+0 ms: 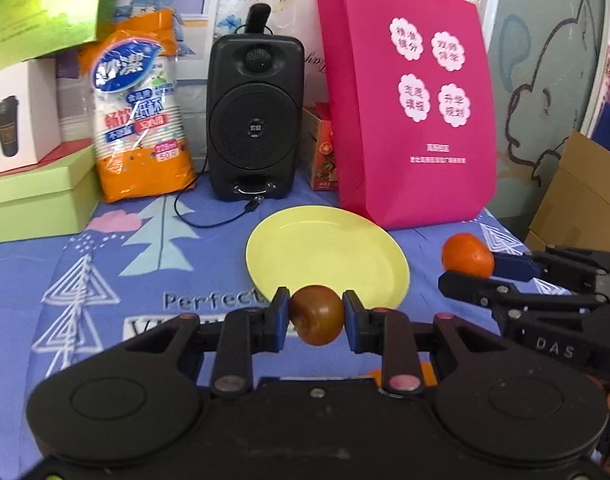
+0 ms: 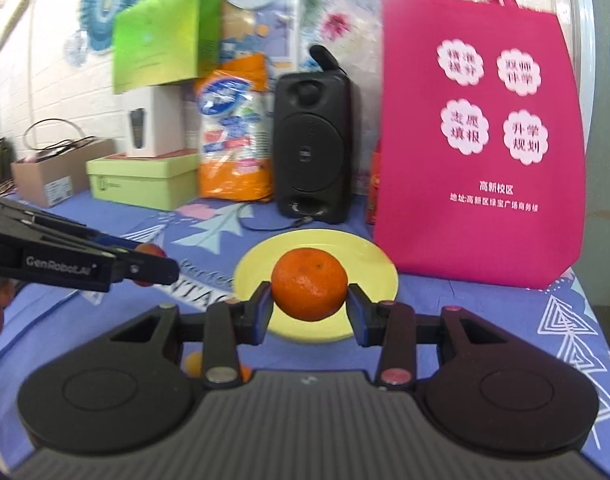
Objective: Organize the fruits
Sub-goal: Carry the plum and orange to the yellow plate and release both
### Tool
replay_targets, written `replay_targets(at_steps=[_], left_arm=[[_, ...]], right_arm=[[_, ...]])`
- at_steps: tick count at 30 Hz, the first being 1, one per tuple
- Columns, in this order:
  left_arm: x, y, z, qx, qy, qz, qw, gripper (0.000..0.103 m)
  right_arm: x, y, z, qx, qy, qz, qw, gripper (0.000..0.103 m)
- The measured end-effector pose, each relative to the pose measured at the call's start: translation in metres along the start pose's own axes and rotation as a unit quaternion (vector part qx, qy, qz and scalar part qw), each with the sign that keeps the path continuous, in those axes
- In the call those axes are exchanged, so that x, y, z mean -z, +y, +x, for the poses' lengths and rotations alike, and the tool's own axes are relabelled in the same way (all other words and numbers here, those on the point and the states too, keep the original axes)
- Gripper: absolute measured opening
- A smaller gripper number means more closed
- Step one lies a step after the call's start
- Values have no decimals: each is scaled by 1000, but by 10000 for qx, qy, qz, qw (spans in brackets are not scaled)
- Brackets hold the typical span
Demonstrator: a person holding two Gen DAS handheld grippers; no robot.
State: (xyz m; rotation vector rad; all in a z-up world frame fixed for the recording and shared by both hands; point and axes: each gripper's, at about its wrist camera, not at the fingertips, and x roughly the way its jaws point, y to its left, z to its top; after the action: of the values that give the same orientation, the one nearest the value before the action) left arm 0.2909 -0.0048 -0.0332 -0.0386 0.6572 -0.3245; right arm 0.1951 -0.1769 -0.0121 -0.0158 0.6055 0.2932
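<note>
My left gripper (image 1: 316, 316) is shut on a small brown-red fruit (image 1: 317, 314) and holds it above the cloth at the near edge of the yellow plate (image 1: 325, 248). My right gripper (image 2: 309, 300) is shut on an orange (image 2: 309, 283) and holds it over the near side of the plate (image 2: 369, 276). In the left wrist view the orange (image 1: 467, 255) and right gripper (image 1: 473, 270) are to the plate's right. In the right wrist view the left gripper (image 2: 153, 270) and its fruit (image 2: 149, 250) are at left. The plate holds nothing.
A pink tote bag (image 1: 409, 100) stands behind the plate at right, a black speaker (image 1: 255, 116) with a cable behind it, an orange pack of paper cups (image 1: 141, 112) and green boxes (image 1: 33, 200) at left. An orange fruit (image 2: 193, 362) lies on the blue cloth below the grippers.
</note>
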Motion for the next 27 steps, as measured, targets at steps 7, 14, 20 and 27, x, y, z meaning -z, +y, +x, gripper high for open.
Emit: replay_targets(at_steps=[7, 14, 20, 27], left_arm=[[-18, 3, 86, -225, 429, -47, 9988, 27], [-13, 12, 131, -309, 757, -195, 9965, 27], [-12, 16, 138, -404, 849, -224, 9953, 32], [-21, 20, 106, -611, 565, -254, 9962, 84]], right_arm=[[2, -16, 58, 80, 437, 81, 9990, 39], [14, -23, 97, 82, 738, 195, 9971, 39], [17, -20, 112, 55, 844, 166, 9963, 39], [12, -17, 95, 114, 622, 71, 9980, 56]])
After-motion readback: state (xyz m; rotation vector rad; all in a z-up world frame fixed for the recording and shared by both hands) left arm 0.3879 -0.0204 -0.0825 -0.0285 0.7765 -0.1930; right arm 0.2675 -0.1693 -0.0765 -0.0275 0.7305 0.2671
